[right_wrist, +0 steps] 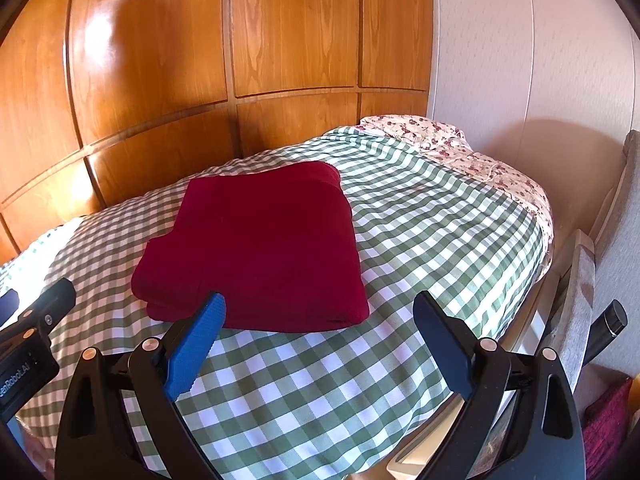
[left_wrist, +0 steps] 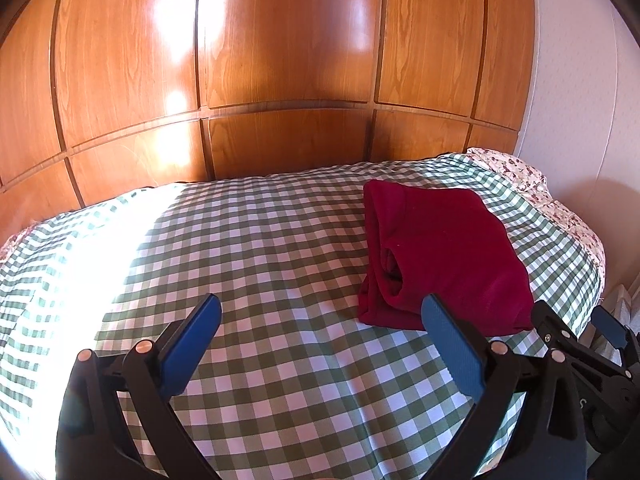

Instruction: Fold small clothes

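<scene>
A dark red garment [left_wrist: 444, 256] lies folded into a thick rectangle on the green-and-white checked cover [left_wrist: 260, 248]. In the right wrist view the garment [right_wrist: 264, 248] sits just ahead of the fingers. My left gripper [left_wrist: 320, 312] is open and empty, hovering over the cover to the left of the garment. My right gripper [right_wrist: 320, 312] is open and empty, just in front of the garment's near edge, apart from it. The right gripper's body shows at the right edge of the left wrist view [left_wrist: 580, 352].
The checked cover [right_wrist: 420, 208] lies on a bed with a floral sheet [right_wrist: 460, 148] at its far right end. A wooden panelled wardrobe [left_wrist: 280, 60] stands behind. A white wall [right_wrist: 520, 60] and grey upholstered furniture [right_wrist: 580, 300] are on the right.
</scene>
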